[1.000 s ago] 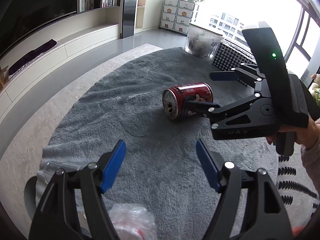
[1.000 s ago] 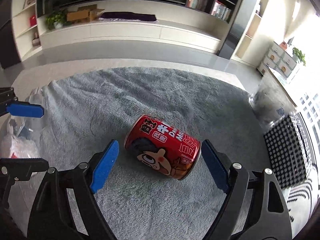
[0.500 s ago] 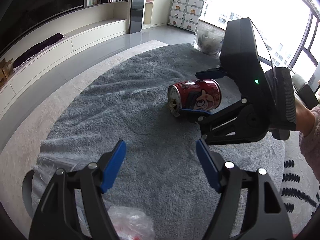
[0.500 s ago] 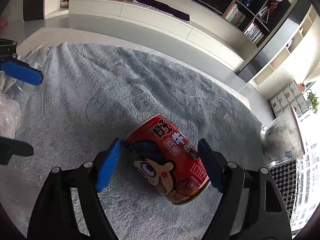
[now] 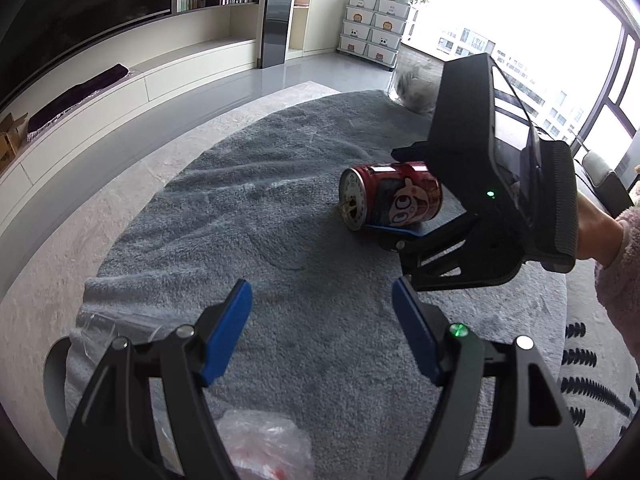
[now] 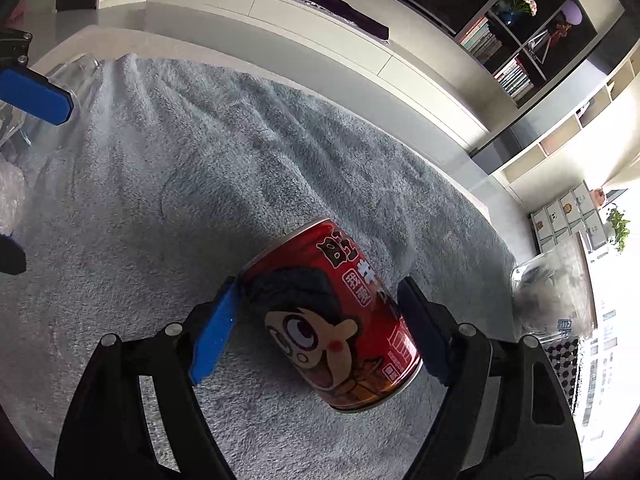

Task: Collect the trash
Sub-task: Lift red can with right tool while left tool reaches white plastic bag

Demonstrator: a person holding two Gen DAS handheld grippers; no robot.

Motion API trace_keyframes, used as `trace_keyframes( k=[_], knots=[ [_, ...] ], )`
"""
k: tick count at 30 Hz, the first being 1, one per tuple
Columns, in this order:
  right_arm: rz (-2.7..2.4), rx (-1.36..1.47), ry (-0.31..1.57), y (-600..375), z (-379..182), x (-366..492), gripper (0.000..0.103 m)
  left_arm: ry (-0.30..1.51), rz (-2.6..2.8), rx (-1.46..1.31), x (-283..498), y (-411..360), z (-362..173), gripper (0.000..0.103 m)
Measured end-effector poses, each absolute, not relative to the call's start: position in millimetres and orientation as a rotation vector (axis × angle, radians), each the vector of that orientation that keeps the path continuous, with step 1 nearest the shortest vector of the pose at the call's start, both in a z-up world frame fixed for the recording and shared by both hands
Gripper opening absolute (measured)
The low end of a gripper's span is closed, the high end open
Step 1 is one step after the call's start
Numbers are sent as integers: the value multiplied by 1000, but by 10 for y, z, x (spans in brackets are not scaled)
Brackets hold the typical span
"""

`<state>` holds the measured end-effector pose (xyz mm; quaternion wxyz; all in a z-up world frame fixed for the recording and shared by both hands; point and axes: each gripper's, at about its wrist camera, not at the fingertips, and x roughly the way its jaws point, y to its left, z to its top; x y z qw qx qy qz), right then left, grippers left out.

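Note:
A red drink can [image 6: 328,320] with a cartoon face lies on its side on the grey rug [image 5: 240,220]. My right gripper [image 6: 320,284] straddles the can with one blue pad close on each side; I see no squeeze, and the can rests on the rug. In the left wrist view the right gripper [image 5: 386,190] comes in from the right, held by a person's hand [image 5: 596,232], around the can [image 5: 400,200]. My left gripper [image 5: 322,288] hangs open over bare rug, well short of the can, with nothing between its fingers.
Crumpled clear plastic with red bits [image 5: 264,440] lies under my left gripper, and a clear sheet [image 5: 112,328] lies at the rug's left edge. A clear bag [image 6: 552,292] and a black dotted mat [image 6: 568,356] sit beyond the can. A low white cabinet [image 5: 120,92] lines the wall.
My right gripper has sunk and rolled, and its fingers now reach along both sides of the can instead of stopping short of it. The left gripper has kept still.

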<state>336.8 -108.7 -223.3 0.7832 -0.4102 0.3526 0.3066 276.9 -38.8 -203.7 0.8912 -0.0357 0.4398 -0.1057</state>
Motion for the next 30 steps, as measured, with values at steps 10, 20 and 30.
trace_keyframes(
  k=[10, 20, 30],
  knots=[
    [634, -907, 746, -1063, -2307, 3446, 77, 910, -212, -77, 2743, -357, -2008, 72],
    [627, -817, 790, -1059, -2274, 3600, 75, 909, -206, -86, 2740, -288, -2010, 72],
    [616, -750, 821, -1099, -2171, 3396, 73, 918, -216, -98, 2690, -273, -2028, 72]
  ],
)
